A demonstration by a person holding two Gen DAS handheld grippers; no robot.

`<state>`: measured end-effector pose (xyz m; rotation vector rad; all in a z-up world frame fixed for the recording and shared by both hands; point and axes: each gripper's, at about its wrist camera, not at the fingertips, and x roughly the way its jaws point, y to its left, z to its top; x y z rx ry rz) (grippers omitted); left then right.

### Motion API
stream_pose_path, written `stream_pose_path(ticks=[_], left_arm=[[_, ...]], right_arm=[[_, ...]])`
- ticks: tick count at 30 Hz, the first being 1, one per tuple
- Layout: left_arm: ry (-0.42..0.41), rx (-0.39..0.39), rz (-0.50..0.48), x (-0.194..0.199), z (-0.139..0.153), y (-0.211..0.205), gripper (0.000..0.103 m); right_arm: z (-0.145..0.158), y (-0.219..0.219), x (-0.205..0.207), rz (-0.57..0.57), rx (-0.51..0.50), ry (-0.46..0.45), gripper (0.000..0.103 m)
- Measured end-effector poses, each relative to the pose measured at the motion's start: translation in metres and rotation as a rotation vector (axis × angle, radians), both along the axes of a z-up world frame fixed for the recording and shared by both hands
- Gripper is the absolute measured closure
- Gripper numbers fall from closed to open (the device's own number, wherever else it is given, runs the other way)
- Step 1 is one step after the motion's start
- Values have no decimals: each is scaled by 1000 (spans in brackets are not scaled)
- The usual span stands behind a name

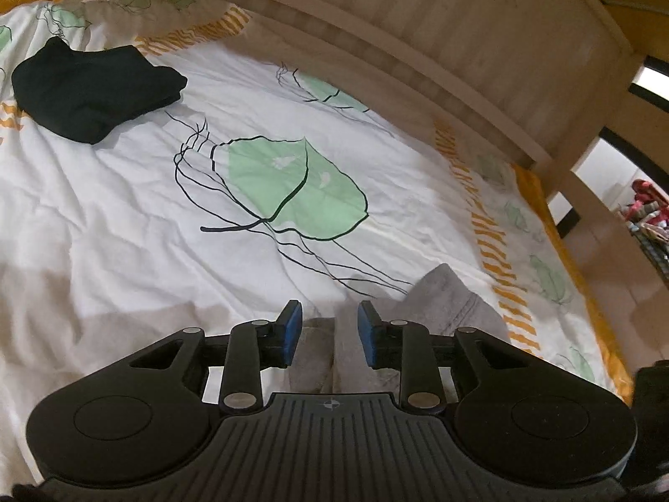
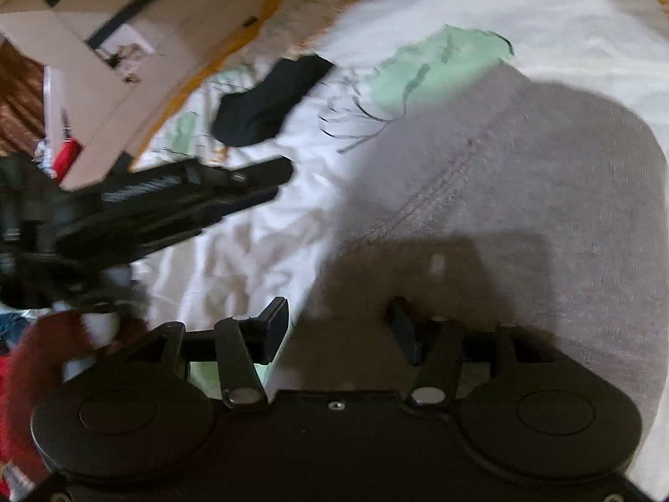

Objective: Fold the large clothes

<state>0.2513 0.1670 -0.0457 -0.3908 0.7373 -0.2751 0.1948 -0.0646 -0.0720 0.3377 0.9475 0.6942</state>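
With both my tongs gaping, left gripper (image 1: pixel 329 332) and right gripper (image 2: pixel 338 328) should pinch grey garment (image 2: pixel 522 192) corners evenly.

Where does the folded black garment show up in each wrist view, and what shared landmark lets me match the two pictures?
Left wrist view: the folded black garment lies at upper left on the bedspread, far from the fingers.
Right wrist view: the folded black garment sits upper centre-left, blurred, beyond the left gripper.
Shared landmark: the green leaf print, between the black garment and the grey garment.
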Motion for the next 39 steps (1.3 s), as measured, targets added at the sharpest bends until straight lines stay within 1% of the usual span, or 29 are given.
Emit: stream_pose_path(ticks=[1,3,7,10,13,15,16,17,20,21,22,24,26,28,31,33,34,35,36,37,38,39], left_arm=[[2,-4,-5,0,-1,0,70],[6,-9,-15,-1,-1,-2,69],[13,1,-66,-2,-5,-16,67],[-14,30,-118,-4,-7,-33,67],[-53,76,-182,-8,-6,-53,66],[-61,110,-213,-9,-9,-64,66],[-57,118,-220,-8,-10,-67,66],[-50,121,-225,-8,-13,-69,66],[-14,112,-227,-5,-21,-69,64],[-6,109,-223,-5,-23,-68,62],[-1,108,-221,-5,-24,-68,59],[3,106,-218,-5,-26,-67,57],[5,104,-212,-5,-27,-66,53],[9,94,-204,-4,-28,-65,43],[18,58,-185,-3,-30,-60,35],[29,38,-168,-4,-32,-54,32],[36,35,-158,-4,-32,-52,31],[43,33,-148,-5,-33,-49,31],[53,28,-138,-6,-35,-45,30],[62,20,-129,-6,-36,-41,30],[72,8,-120,-7,-37,-37,29],[86,-10,-110,-8,-39,-32,29]], right_arm=[[5,-4,-3,3,12,-18,42],[15,-15,-10,-5,21,-59,42],[27,-40,-27,-31,-13,-147,42],[29,-61,-36,-108,-46,-213,42],[27,-80,-27,-180,-57,-228,42],[26,-90,-18,-212,-77,-246,48],[25,-93,-12,-220,-92,-257,57],[25,-93,-6,-230,-109,-272,61],[22,-94,14,-271,-164,-320,63],[19,-93,20,-275,-180,-324,65],[13,-91,24,-267,-193,-319,70],[-5,-75,37,-230,-250,-295,69],[-20,-63,42,-198,-314,-300,67],[-24,-54,42,-191,-332,-329,66],[-22,-51,41,-174,-355,-341,65],[-21,-55,37,-162,-350,-358,64],[-20,-59,35,-159,-340,-360,61],[-18,-65,33,-159,-318,-357,53],[-16,-71,30,-166,-291,-348,47],[-14,-76,29,-175,-268,-336,30],[-14,-82,26,-183,-240,-318,16],[-14,-91,22,-190,-200,-300,15]])
